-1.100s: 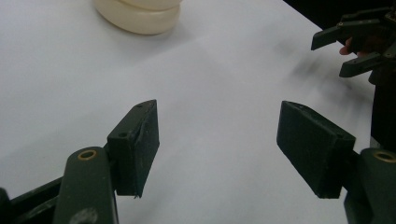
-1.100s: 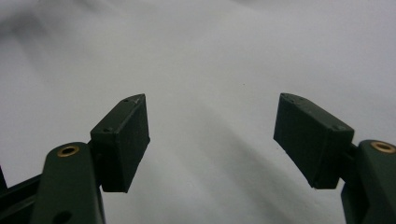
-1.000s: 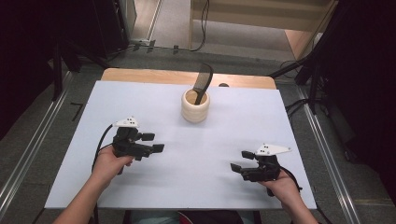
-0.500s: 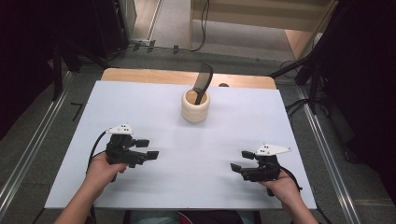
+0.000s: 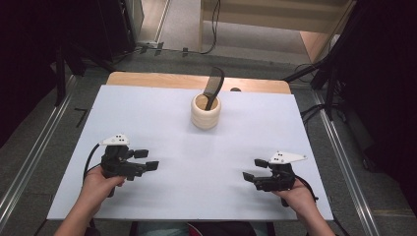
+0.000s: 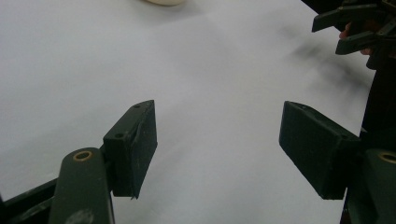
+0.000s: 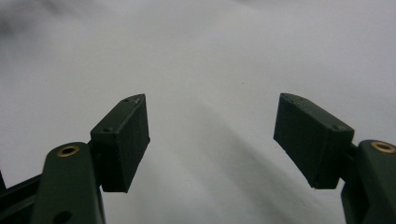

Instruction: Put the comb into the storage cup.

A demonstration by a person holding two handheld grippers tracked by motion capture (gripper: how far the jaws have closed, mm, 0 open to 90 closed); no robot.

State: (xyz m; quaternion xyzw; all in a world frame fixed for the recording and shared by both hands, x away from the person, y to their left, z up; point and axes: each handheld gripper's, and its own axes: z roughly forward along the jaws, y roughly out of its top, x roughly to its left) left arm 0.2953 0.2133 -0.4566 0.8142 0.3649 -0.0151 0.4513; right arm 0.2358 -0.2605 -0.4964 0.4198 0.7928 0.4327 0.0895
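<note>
**A:** White tabletop (image 5: pixel 147 123) under both your tools, nothing gripped. Your left gripper (image 5: pixel 147 160) and right gripper (image 5: pixel 252 176) both sit wide open, empty.

**B:** And the comb (image 5: pixel 213 88)?

**A:** Far side, standing tilted in the wooden cup (image 5: pixel 205 114). Looks light, stiff, thin plastic, maybe slippery. Pinch its flat sides near the top; the cup could tip.

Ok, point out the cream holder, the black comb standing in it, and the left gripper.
Cream holder (image 5: pixel 205 118): high view, on its ribbed outer wall.
Black comb (image 5: pixel 215 81): high view, on the wide upper part above the holder's rim.
Left gripper (image 5: pixel 146 160): high view, midway between its open jaw tips.
</note>
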